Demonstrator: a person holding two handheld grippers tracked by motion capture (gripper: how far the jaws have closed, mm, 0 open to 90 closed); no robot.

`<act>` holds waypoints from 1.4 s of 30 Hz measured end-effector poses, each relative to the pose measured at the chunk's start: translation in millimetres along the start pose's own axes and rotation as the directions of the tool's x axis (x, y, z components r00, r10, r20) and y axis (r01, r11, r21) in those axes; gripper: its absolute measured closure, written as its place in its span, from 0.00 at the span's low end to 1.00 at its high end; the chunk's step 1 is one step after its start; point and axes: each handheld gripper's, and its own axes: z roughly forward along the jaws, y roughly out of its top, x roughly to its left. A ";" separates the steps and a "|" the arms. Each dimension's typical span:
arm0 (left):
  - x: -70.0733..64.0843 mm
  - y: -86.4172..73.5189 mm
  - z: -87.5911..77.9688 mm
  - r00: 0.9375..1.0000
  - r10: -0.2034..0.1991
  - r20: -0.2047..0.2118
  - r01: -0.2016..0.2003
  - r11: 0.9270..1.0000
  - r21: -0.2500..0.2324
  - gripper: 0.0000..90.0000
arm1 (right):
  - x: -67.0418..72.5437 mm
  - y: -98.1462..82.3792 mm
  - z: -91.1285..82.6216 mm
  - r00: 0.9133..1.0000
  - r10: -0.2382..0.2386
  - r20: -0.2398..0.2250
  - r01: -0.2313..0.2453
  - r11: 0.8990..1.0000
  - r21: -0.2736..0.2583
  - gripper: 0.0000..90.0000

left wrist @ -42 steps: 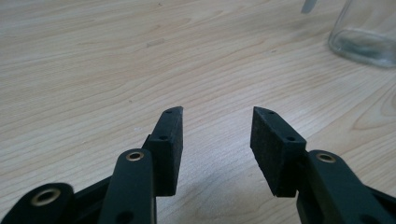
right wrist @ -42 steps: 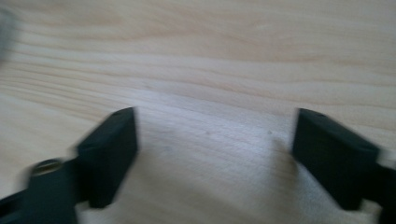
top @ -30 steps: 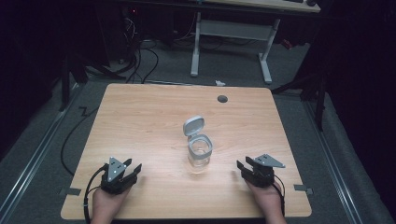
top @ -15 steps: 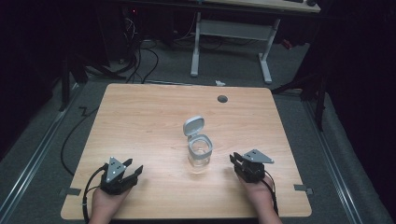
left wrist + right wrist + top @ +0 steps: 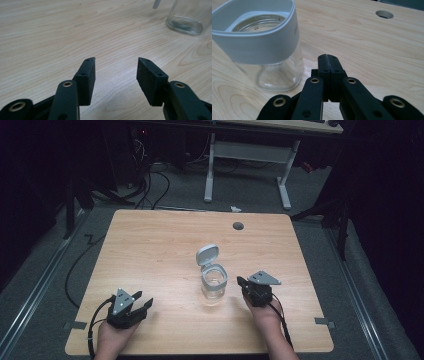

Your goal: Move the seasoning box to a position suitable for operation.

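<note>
Glass jar [image 5: 214, 284] with lid flipped up, right gripper [image 5: 243, 283] jaws clenched beside it, left gripper [image 5: 145, 304] jaws released

The left gripper [image 5: 142, 307] has its jaws spread apart; the right gripper [image 5: 241, 282] has them pressed together.

Clear jar [image 5: 214, 284] mid-table with lid [image 5: 207, 254] open, right gripper [image 5: 243, 283] at its 3 o'clock, left gripper [image 5: 142, 305] at 8 o'clock
</note>
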 end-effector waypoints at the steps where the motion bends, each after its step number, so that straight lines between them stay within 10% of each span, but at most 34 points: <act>1: 0.0 0.0 0.0 1.000 0.000 0.000 0.000 1.000 0.000 0.55 | 0.0 0.0 0.0 1.000 0.000 0.000 0.000 1.000 0.000 1.00; 42: -1.4 -2.5 2.1 1.000 0.007 -0.009 -0.007 1.000 -0.002 0.52 | 32.9 3.1 -0.5 0.996 -0.062 -0.069 0.059 0.997 -0.047 1.00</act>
